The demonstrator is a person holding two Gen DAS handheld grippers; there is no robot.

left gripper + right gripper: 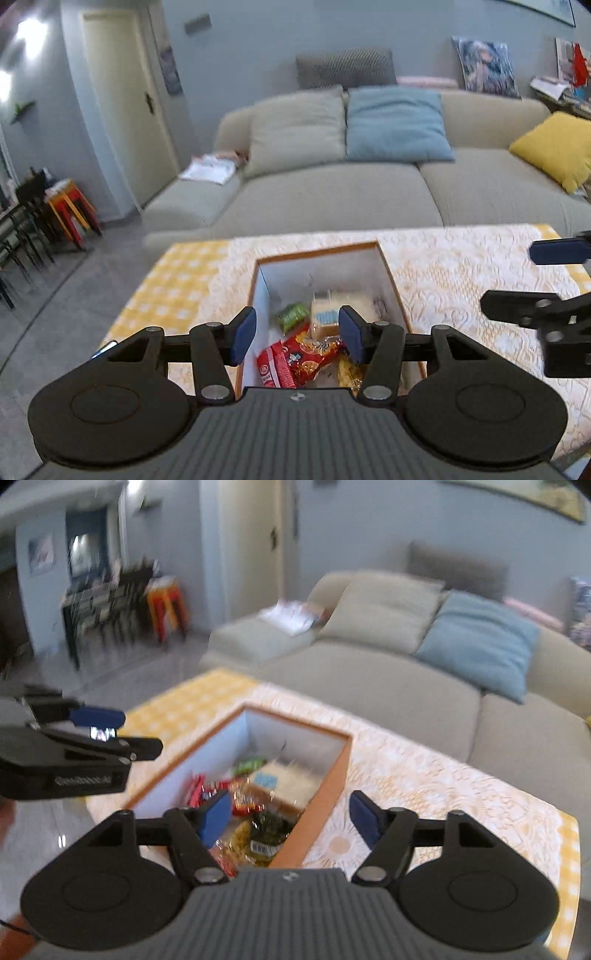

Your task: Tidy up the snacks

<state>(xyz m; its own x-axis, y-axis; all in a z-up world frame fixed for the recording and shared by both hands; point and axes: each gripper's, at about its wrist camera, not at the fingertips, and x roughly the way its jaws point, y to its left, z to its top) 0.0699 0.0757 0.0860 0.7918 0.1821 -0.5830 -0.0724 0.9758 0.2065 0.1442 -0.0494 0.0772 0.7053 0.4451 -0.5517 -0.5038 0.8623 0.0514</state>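
Both claws, left claw (297, 338) and right claw (290, 818), hang wide and empty above the snack-filled box (389, 275) on the yellow-clothed surface (461, 273), facing a beige sofa (332, 192).

Snack packets (299, 354), red, green and seemingly yellow, lie jumbled inside the open box (391, 273).

The right wrist view is motion-blurred, so the snack packets (258, 805) in the box (325, 786) are unreadable, its near end hidden behind the gripper body.
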